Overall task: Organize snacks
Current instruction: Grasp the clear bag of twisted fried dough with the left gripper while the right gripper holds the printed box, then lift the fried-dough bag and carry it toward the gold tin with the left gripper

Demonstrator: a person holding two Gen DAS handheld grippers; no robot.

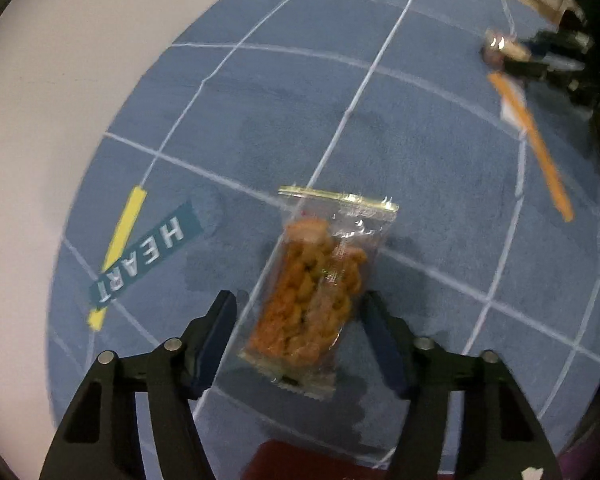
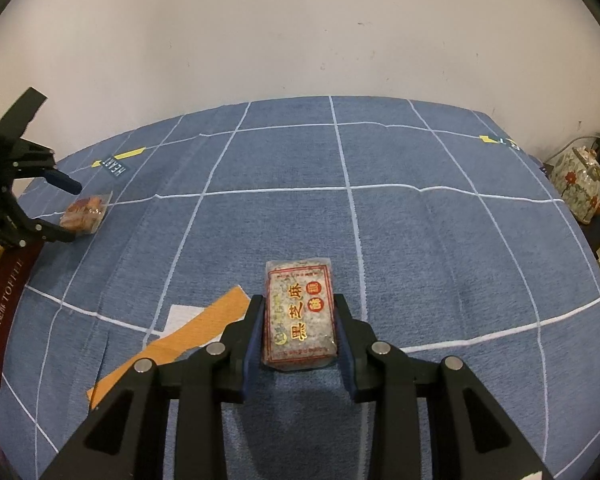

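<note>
Meanwhile, right tool around sesame packet

A blue cloth with a white grid covers the surface, with a "HEART" label and yellow stripe printed at the left of the frame. Behind it stands a white wall. At the right edge sits a floral pouch.

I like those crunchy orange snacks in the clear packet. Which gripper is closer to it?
Left. The left gripper straddles the clear packet of orange snacks, jaws apart. The right gripper is farther off, clamping a red-bordered sesame bar packet.
</note>
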